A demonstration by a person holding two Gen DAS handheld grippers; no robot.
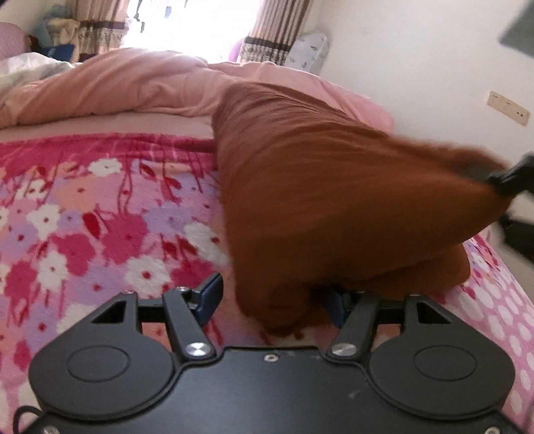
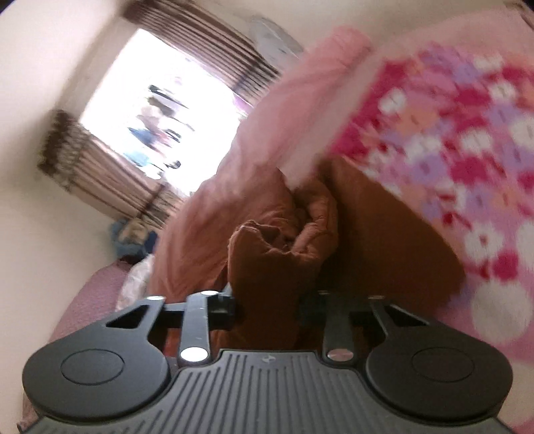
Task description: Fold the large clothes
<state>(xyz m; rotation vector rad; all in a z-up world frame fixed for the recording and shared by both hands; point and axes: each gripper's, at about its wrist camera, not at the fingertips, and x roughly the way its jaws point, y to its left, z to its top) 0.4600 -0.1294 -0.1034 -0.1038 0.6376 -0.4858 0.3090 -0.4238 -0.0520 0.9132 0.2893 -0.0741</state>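
1. The brown cloth lies on the bed; in the left view it runs from 12 o'clock down to the middle, and one end lifts toward 3 o'clock
2. It looks soft, floppy and light, so it will likely sag and bunch when it is picked up
3. Good places to hold it look like the corners or the edge, not the middle
4. The left gripper has its jaws wide apart; a lump of the cloth hangs between them, and I cannot tell if the pads press on it
5. The right gripper has its jaws pulled narrow, pinching a bunched fold of the cloth
6. Count: one brown cloth, two grippers, one flower blanket, one pink quilt at 11 o'clock
7. One window shows, with a curtain on each side, so two curtains
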